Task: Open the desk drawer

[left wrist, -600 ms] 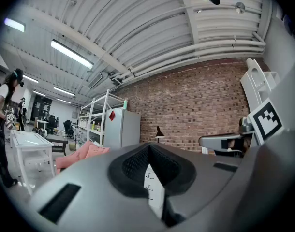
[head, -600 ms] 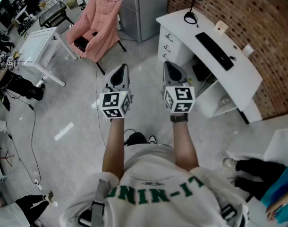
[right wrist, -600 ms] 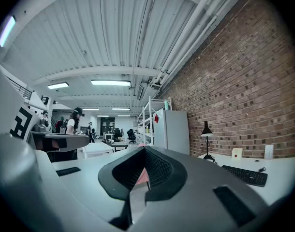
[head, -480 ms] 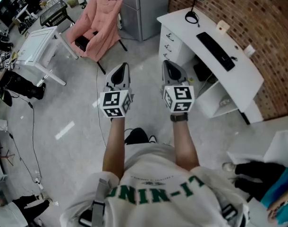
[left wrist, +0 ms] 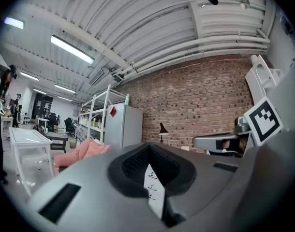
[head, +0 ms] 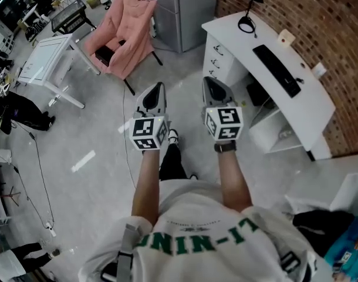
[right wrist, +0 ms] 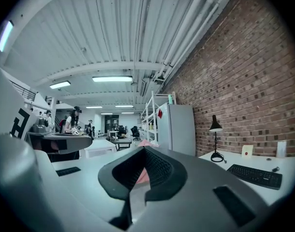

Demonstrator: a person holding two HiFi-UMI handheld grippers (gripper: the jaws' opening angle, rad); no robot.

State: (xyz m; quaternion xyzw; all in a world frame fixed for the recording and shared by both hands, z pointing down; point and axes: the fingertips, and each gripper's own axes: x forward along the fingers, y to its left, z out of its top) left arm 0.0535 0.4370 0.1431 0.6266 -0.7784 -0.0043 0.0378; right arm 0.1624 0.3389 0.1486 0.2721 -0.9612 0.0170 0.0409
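Observation:
The white desk stands against the brick wall at the upper right of the head view. Its drawer stack, with three dark handles, faces the open floor. Both grippers are held level in front of the person, well short of the desk. My left gripper is shut and holds nothing. Past its jaw tips in the left gripper view a strip of the drawer fronts shows. My right gripper is also shut and empty; its own view looks along the desk top.
On the desk are a black lamp, a keyboard and a small cup. A pink chair, a grey cabinet and a white table stand around the floor. A cable runs across it.
The person has stepped toward the desk; one foot now shows ahead on the floor. Both grippers keep the same pose, shut and side by side.

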